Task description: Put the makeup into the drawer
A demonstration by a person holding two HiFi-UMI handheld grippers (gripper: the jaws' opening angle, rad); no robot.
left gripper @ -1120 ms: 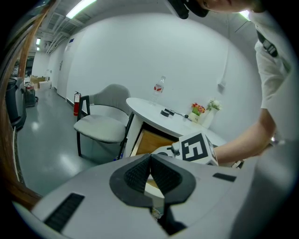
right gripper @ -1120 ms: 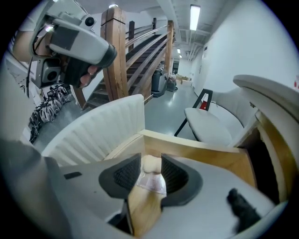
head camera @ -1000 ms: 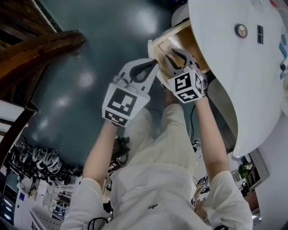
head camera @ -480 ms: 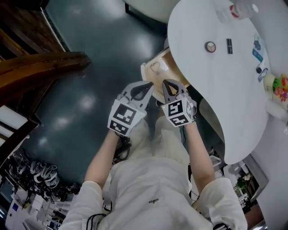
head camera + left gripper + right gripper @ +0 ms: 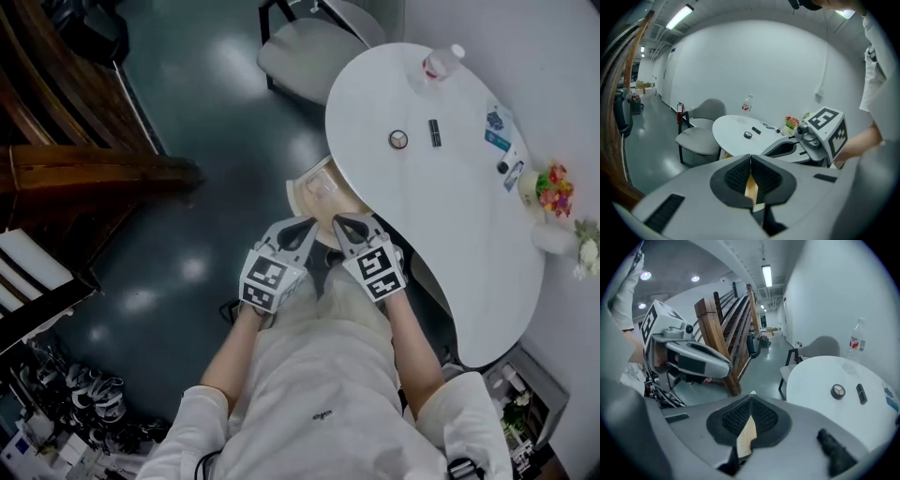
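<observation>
head view, looking steeply down: a person holds the left gripper (image 5: 307,227) and right gripper (image 5: 343,225) side by side, just near of an open wooden drawer (image 5: 305,192) under the left edge of a white table (image 5: 450,216). each gripper's jaws are pressed together with nothing between them. a round compact (image 5: 398,140) and a dark makeup stick (image 5: 434,132) lie on the tabletop, farther off and to the right of the drawer.

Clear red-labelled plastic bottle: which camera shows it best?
Right gripper view: the clear red-labelled plastic bottle stands side-on, largest. Head view shows it small from above; left gripper view, tiny and distant.
</observation>
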